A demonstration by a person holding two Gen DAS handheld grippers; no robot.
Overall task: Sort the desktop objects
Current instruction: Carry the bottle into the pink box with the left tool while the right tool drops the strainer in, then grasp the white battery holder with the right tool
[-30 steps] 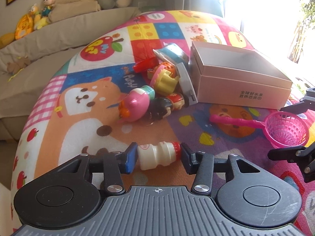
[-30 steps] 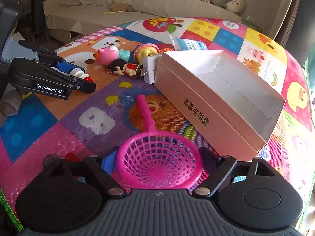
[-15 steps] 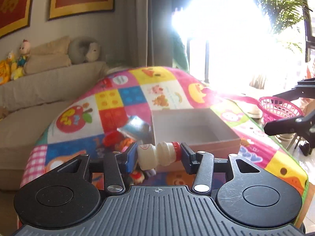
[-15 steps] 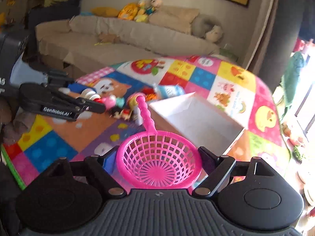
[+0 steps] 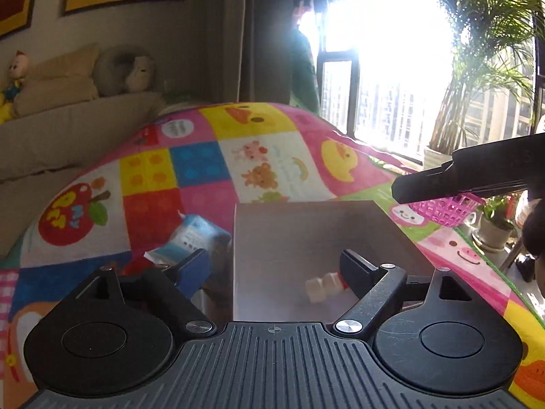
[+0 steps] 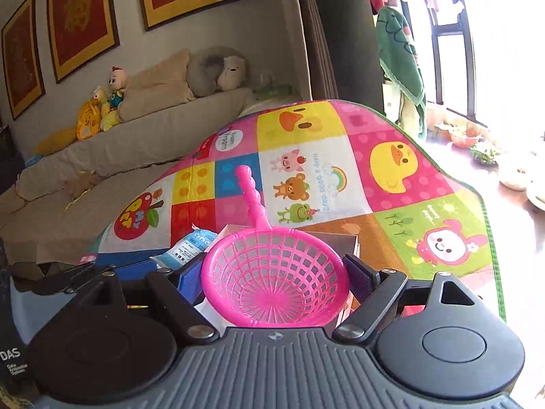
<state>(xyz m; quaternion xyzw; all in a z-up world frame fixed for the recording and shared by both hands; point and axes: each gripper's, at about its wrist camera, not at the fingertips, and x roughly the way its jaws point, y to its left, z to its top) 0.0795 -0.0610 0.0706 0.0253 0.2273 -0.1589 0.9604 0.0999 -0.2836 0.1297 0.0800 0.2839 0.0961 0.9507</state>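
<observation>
- Left wrist view: the left gripper hangs above the open box, its jaws opening, with nothing pressed between them.
- Small white bottle with a red cap lies inside the box at about 4 o'clock of its floor, blurred, its cap end partly hidden behind the gripper's right-hand finger.
- Near wall of the box is cut off by the gripper body, so its front edge cannot be seen.
- At 9 o'clock of the box a blue-and-white packet stands tilted on the play mat; the toys below it are hidden behind the blue pad.
- At 2 o'clock the right gripper enters as a dark bar, with only a strip of pink mesh showing beneath it; window glare washes out what lies beyond.
- Right wrist view: the right gripper is clamped on the pink strainer, pads against both sides of the bowl, handle pointing to 12 o'clock.
- Strainer bowl covers most of the box, leaving only its far rim visible; the packet peeks out at 10 o'clock.
</observation>
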